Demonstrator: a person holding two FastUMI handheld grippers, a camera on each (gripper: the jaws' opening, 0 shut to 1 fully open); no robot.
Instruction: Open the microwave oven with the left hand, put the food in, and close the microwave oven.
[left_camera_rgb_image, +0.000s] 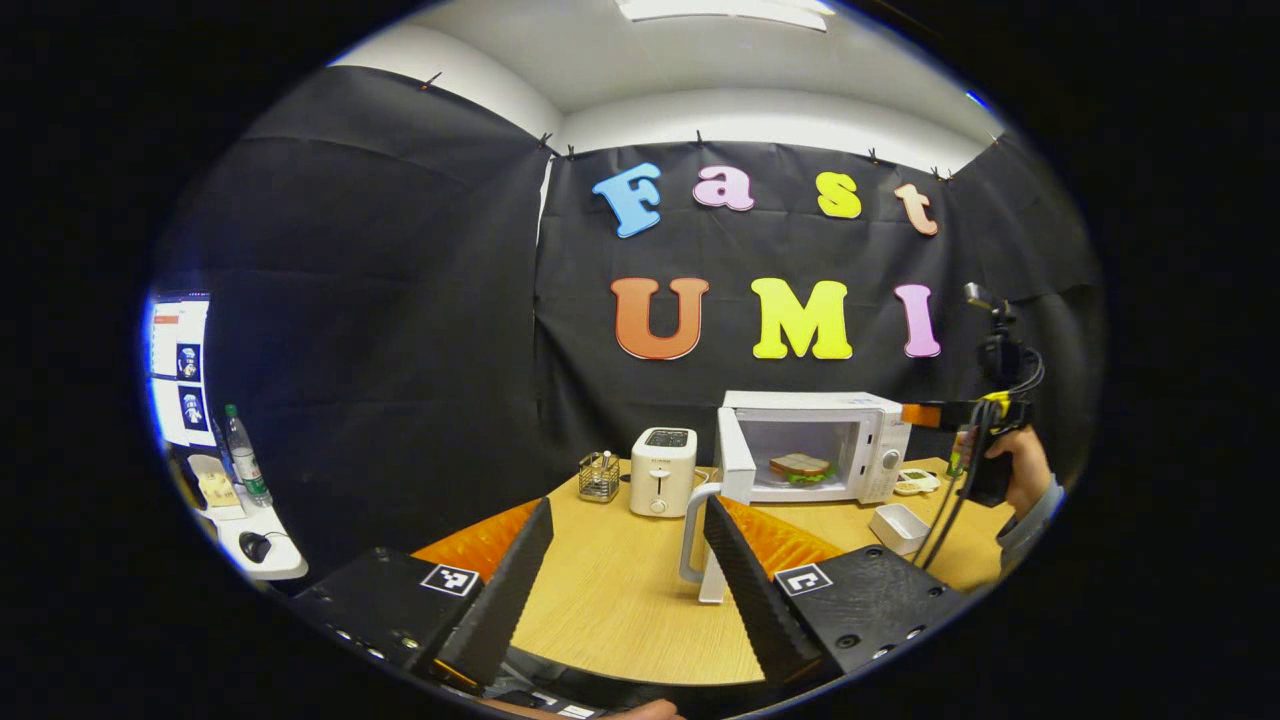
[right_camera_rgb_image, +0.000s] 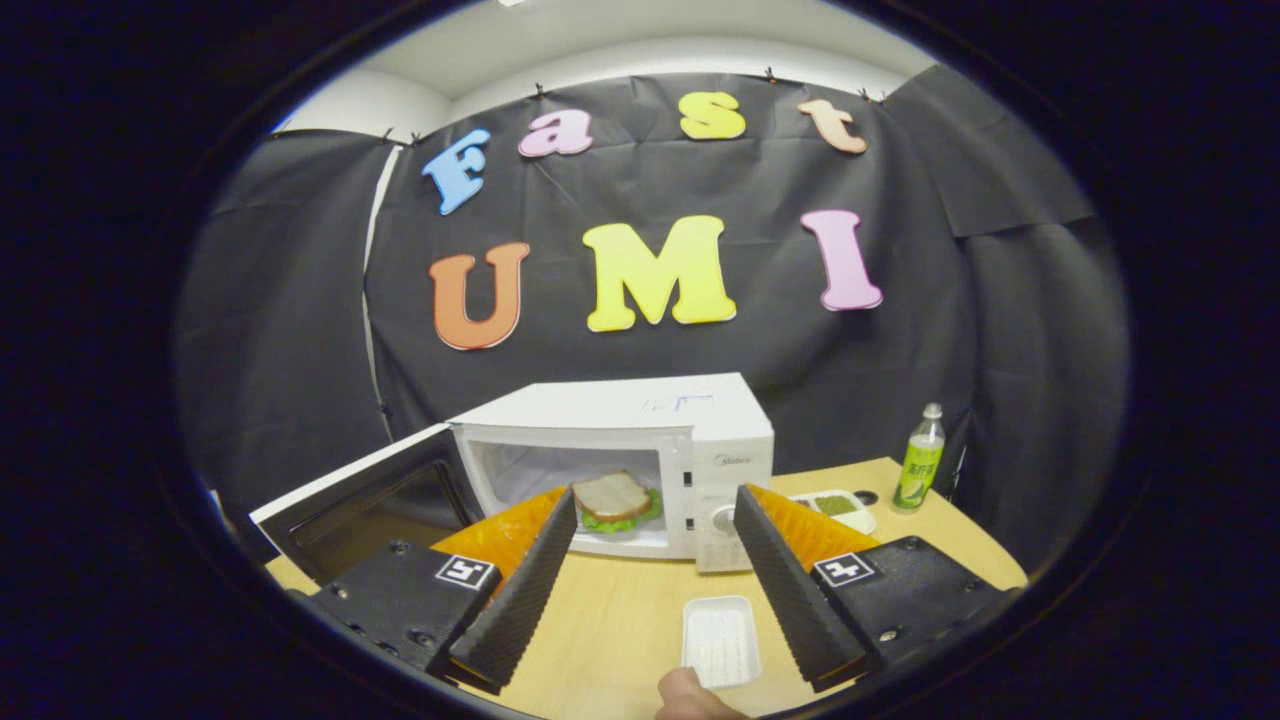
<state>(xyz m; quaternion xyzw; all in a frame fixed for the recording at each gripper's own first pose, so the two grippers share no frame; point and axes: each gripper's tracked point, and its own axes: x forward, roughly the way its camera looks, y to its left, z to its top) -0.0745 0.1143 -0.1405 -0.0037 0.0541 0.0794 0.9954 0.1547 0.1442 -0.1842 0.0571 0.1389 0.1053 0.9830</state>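
Microwave (right_camera_rgb_image: 640, 460) door open, sandwich (right_camera_rgb_image: 612, 497) inside.
Left gripper (left_camera_rgb_image: 625, 575) and right gripper (right_camera_rgb_image: 650, 570) fingers apart, empty; left gripper view adds toaster (left_camera_rgb_image: 662, 470) left of microwave.

Little can be read — the white box-shaped microwave oven (right_camera_rgb_image: 640, 460) bears a small grey brand mark on its control panel and faint blue scribbles on top, both too small to make out.

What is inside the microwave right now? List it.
Inside the open microwave lies one sandwich: bread on top, green lettuce showing beneath. The bread covers any filling, and the sandwich hides the floor under it.
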